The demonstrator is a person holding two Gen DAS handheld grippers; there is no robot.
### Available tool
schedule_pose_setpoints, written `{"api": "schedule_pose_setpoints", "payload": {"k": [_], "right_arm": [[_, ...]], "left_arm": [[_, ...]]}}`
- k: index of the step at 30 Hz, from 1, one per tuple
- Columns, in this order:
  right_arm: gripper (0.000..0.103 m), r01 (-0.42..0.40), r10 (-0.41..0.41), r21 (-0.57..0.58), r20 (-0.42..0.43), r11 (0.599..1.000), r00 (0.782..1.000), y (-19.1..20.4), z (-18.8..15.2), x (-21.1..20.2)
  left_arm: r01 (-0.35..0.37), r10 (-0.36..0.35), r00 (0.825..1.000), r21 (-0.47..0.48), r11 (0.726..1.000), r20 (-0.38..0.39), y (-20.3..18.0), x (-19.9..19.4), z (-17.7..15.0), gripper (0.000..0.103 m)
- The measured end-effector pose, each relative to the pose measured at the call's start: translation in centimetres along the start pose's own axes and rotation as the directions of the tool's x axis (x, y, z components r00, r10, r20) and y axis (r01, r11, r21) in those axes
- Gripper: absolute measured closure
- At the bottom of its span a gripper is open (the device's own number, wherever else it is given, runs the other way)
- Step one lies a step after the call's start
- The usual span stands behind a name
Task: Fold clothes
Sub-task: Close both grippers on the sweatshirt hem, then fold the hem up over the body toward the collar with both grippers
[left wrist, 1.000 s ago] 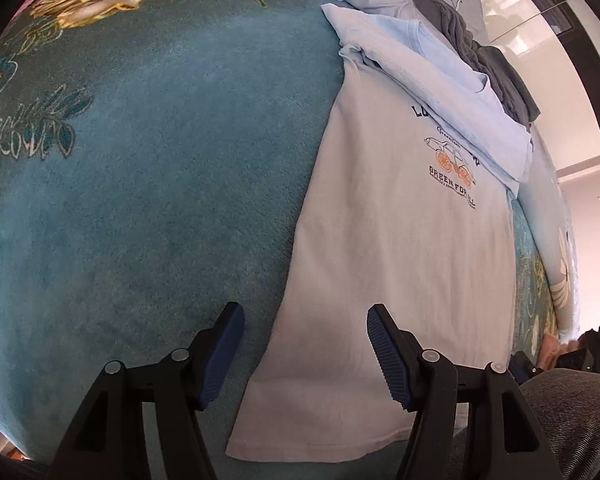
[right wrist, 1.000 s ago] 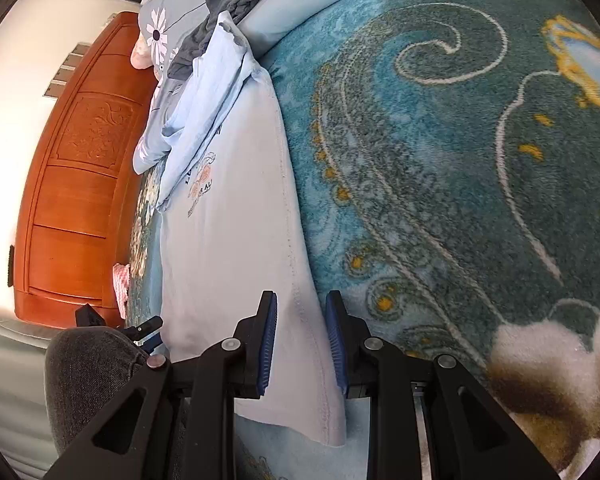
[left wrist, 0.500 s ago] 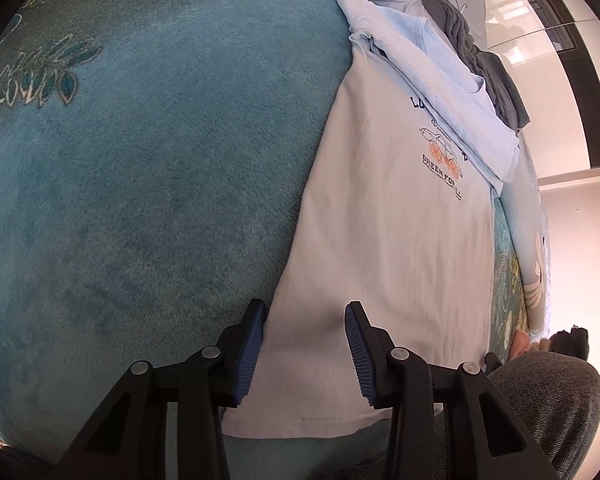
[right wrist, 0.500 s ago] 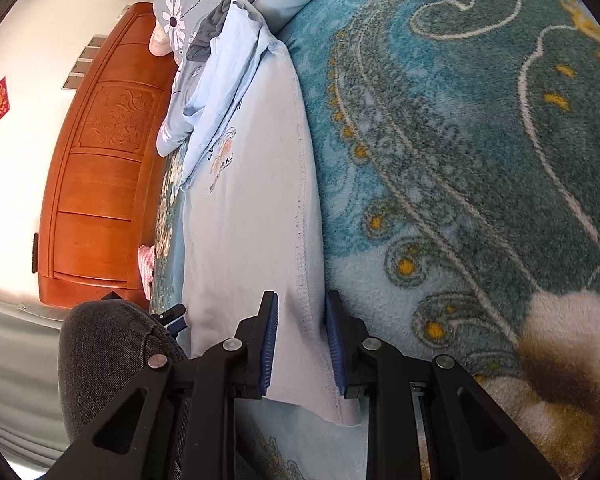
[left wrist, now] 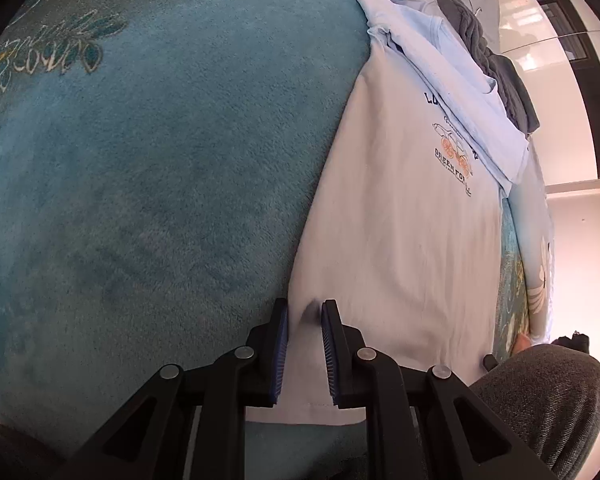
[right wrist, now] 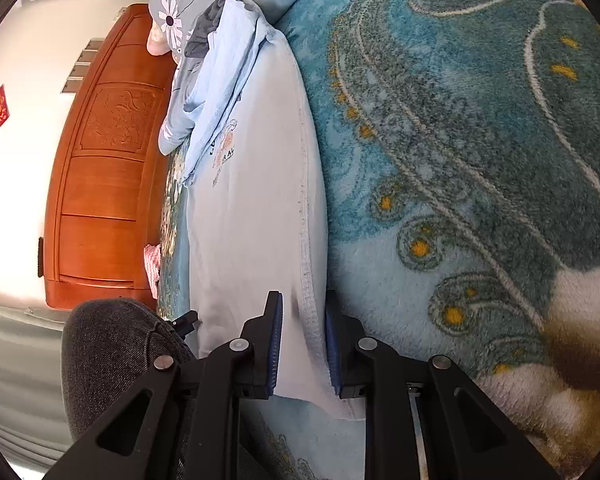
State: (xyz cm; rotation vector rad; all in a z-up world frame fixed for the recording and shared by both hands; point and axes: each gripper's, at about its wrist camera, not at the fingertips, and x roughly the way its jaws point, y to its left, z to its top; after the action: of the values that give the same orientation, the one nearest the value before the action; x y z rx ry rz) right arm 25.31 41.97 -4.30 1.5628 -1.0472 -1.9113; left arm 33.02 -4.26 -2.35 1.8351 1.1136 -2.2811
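The left gripper [left wrist: 304,312], wide apart 1 second ago, now pinches the T-shirt [left wrist: 400,220] hem corner on the teal blanket [left wrist: 160,180]; the right gripper [right wrist: 302,304] still clamps the opposite corner. Print reads "GREEN FOR ALL".

Both wrist cameras sit low and close over the shirt's [left wrist: 400,240] hem, looking along it toward the collar; the left one from its left edge, the right one from its right edge [right wrist: 252,220].
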Motion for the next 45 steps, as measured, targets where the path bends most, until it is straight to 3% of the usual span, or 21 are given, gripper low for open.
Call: {"api": "schedule_pose_setpoints", "payload": {"k": [1,4,12,17,21,25,29,37,45], "right_arm": [[0.093,0.008,-0.008,0.002,0.001,1.0,1.0,0.0,0.1,0.0],[0.099,0.008,-0.008,0.006,0.008,1.0,1.0,0.1,0.2,0.0],[0.1,-0.171,0.174,-0.036,0.102,0.985,0.98,2.9,2.7,-2.4],[0.1,-0.234,0.244,-0.075,0.16,0.969,0.957,4.9,5.0,-3.7],[0.1,-0.232,0.243,-0.076,0.183,0.97,0.953,5.6,6.8,-3.9],[0.1,-0.202,0.209,-0.055,0.184,0.978,0.96,5.6,8.4,-3.7],[0.1,-0.142,0.14,-0.003,0.177,0.99,0.974,5.2,9.7,-2.8],[0.1,0.026,-0.039,0.09,0.145,0.996,0.989,5.3,13.0,-0.1],[0.098,0.192,-0.211,0.161,0.11,0.968,0.971,5.6,15.8,3.3]], "left_arm": [[0.007,-0.007,1.0,-0.001,1.0,0.017,-0.1,-0.4,0.1,0.091],[0.028,-0.028,0.997,-0.001,1.0,0.069,-0.2,-1.8,0.5,0.1],[0.085,-0.084,0.975,0.002,0.996,0.207,-0.7,-5.4,1.4,0.101],[0.114,-0.117,0.955,0.026,0.993,0.273,-3.3,-7.5,3.2,0.101],[0.091,-0.1,0.955,0.042,0.995,0.281,-5.3,-7.6,5.3,0.101],[0.07,-0.067,0.971,-0.004,0.998,0.231,-6.5,-6.6,8.2,0.101],[0.005,0.001,0.991,-0.047,0.999,0.132,-7.1,-4.1,10.9,0.101],[0.052,-0.048,0.998,-0.088,0.995,0.05,-5.7,0.5,14.7,0.101],[0.092,-0.093,0.996,-0.092,0.991,-0.013,-3.5,4.1,16.9,0.1]]}}
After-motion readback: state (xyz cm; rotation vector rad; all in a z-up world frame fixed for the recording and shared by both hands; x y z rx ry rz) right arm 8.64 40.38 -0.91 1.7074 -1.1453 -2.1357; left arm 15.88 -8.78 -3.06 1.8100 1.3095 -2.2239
